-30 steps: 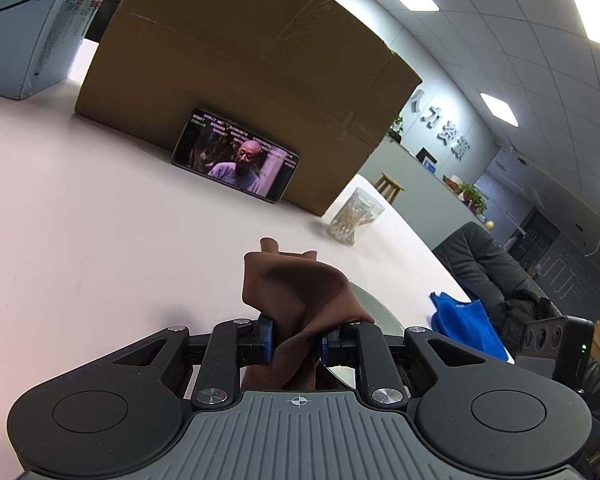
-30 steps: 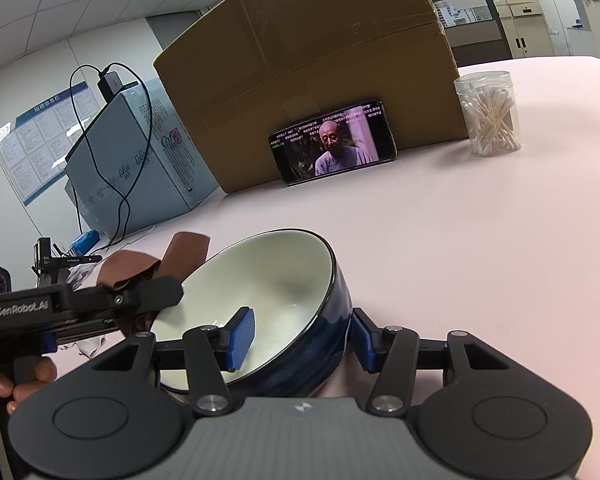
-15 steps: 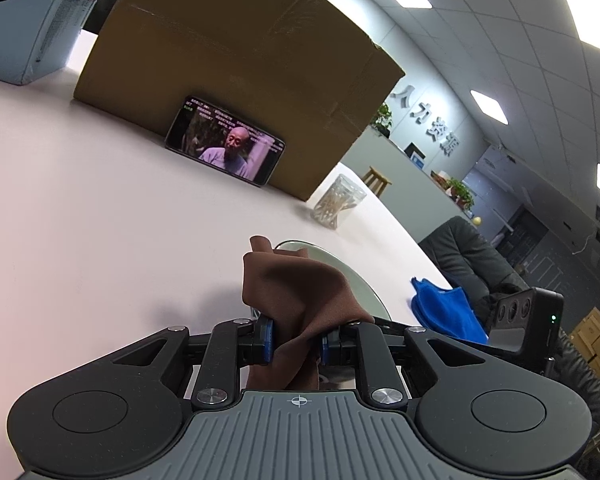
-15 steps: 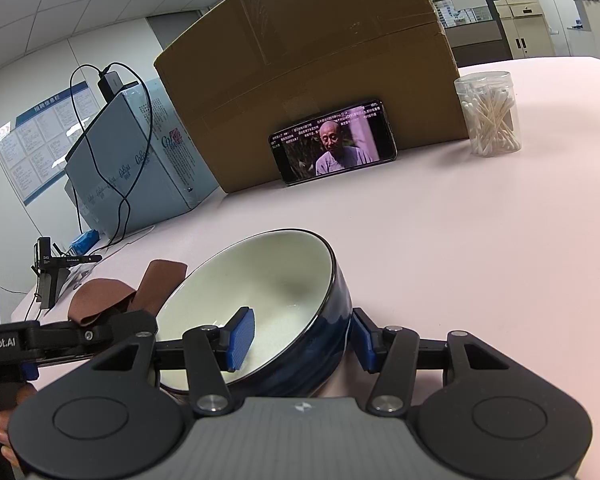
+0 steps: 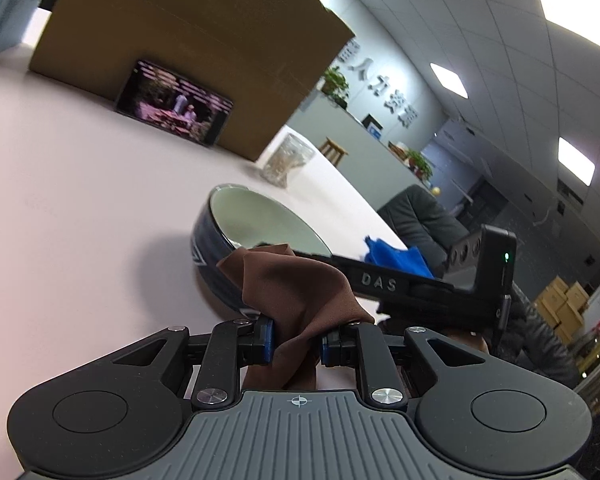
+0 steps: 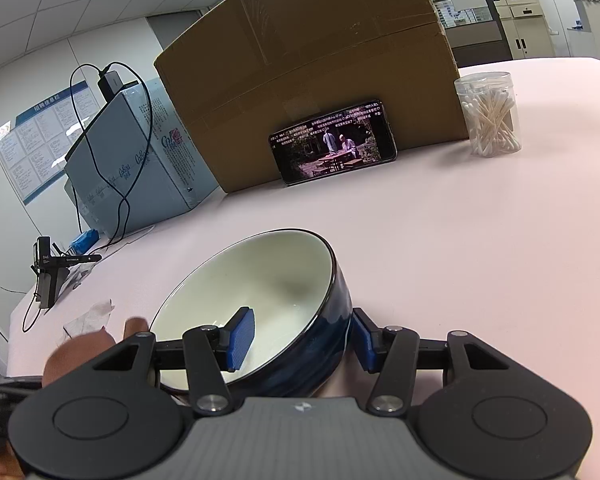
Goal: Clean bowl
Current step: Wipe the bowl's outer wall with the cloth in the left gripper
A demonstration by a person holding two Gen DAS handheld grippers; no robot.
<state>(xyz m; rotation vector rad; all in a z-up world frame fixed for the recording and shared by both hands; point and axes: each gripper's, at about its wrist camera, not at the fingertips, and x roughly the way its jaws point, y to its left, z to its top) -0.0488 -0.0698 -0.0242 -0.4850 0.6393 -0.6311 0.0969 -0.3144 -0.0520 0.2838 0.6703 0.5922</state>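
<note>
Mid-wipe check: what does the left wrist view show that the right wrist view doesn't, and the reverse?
Only the left wrist view: the brown cloth pinched in the left gripper, and a blue cloth beyond the bowl.

Only the right wrist view: the right gripper straddling the bowl's wall, one pad inside, one outside, and a grey-blue box with a cable.

Both: the bowl, phone, cardboard box, cotton-swab jar.

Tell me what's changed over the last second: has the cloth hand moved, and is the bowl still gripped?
The left gripper, still shut on the brown cloth, swung toward the bowl, which now shows in its view. In the right view it dropped low left. The phone's video changed scene. The right gripper still straddles the bowl's wall, unmoved.
</note>
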